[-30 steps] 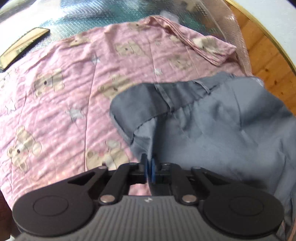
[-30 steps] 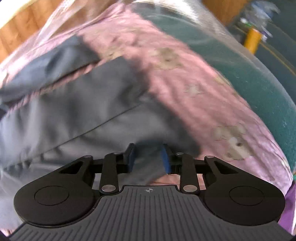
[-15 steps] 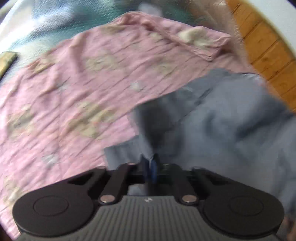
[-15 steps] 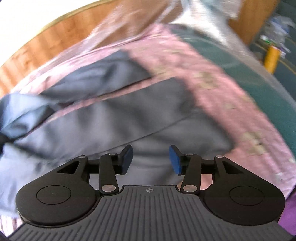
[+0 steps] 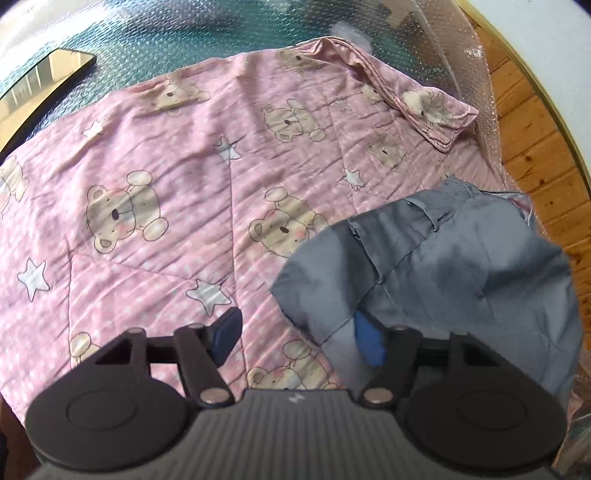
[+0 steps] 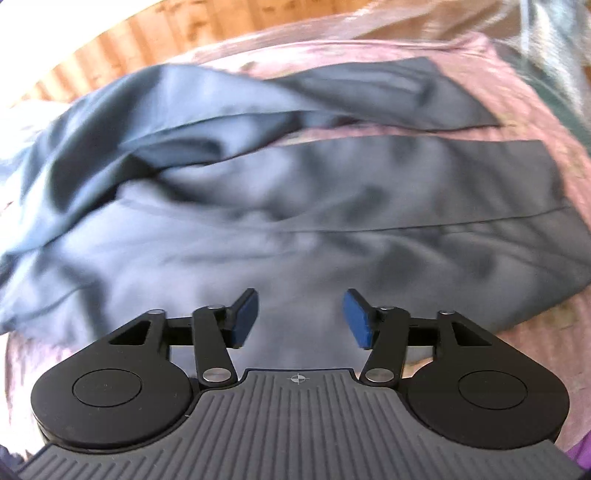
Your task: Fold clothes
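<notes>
Grey trousers [image 5: 443, 266] lie rumpled on a pink quilt with teddy bears [image 5: 166, 177], at the right in the left wrist view. My left gripper [image 5: 299, 339] is open and empty, its right pad at the trousers' near edge. In the right wrist view the trousers [image 6: 295, 206] fill the frame, both legs stretching to the right, blurred. My right gripper [image 6: 299, 319] is open and empty just above the grey cloth.
The quilt lies on a teal surface under bubble wrap [image 5: 184, 33]. A dark framed mirror [image 5: 40, 81] lies at the far left. Wooden floor [image 5: 535, 155] shows past the right edge. One quilt corner is folded over [image 5: 424, 103] at the far right.
Both grippers have opened: the left let go of the grey trousers it pinched, and the right widened further. The trousers have dropped onto the quilt.
</notes>
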Tool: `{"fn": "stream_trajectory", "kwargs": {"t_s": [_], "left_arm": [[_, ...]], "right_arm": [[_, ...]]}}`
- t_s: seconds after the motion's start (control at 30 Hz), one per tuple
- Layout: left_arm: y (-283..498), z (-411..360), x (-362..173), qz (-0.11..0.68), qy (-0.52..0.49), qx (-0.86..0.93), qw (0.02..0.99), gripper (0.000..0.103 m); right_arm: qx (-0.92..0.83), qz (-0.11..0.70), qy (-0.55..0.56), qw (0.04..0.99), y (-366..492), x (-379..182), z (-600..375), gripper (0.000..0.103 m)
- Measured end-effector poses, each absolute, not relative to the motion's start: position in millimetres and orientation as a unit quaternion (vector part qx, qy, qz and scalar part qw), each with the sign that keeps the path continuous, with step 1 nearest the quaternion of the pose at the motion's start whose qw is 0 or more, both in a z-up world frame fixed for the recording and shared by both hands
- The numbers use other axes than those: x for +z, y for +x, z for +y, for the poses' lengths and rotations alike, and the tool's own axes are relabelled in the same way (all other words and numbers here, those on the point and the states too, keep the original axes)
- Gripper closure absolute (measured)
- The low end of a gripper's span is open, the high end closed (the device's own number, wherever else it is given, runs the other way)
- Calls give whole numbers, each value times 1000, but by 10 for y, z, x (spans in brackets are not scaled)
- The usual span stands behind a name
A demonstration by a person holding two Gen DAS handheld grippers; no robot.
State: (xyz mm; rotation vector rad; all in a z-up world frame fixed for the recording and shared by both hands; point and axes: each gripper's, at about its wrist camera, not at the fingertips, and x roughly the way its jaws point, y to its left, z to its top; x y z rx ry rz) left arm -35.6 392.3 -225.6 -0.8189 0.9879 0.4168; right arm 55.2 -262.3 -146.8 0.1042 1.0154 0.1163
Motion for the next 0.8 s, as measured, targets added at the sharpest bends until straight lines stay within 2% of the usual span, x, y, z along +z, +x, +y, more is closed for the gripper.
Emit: {"fn": "stream_trajectory", "kwargs": {"t_s": [0.1,0.2,0.27,0.3,0.33,0.4,0.47,0.5,0.6,0.67,0.8], "left_arm": [[-235,3903,-2093,454,-376,190,785,24],[27,3741,-1941,474,-326,190,795,6],[190,3622,-2014,504,-296,192,788,6],[255,3573,-2090,520,-287,190,782,22],[321,3524,-2166,535,-277,188,776,64],[360,3499,-2215,533,-293,160,777,99],[125,3615,-1944,427,-358,97,825,100],[-91,3722,-1749,345,-394,54,850,100],[-735,4009,-1556,193,-447,-35,873,100],[-840,4154,-1933,231,-459,-33,857,100],[-816,4227,-2731,371,-473,70,796,89]], "right_arm": [[77,488,38,868,504,-1415,-2319,34],[80,494,63,863,459,-1368,-2201,30],[72,499,103,858,413,-1388,-2271,28],[68,500,122,854,390,-1399,-2309,26],[59,502,138,852,363,-1423,-2365,26],[33,504,171,846,317,-1492,-2568,26],[1,501,200,842,261,-1554,-2850,26],[-13,498,213,841,233,-1579,-2998,26],[-61,474,266,837,85,-1607,-3532,27],[-89,451,309,833,-54,-1645,-3888,27],[-135,427,398,800,-225,-1901,-4457,28]]}}
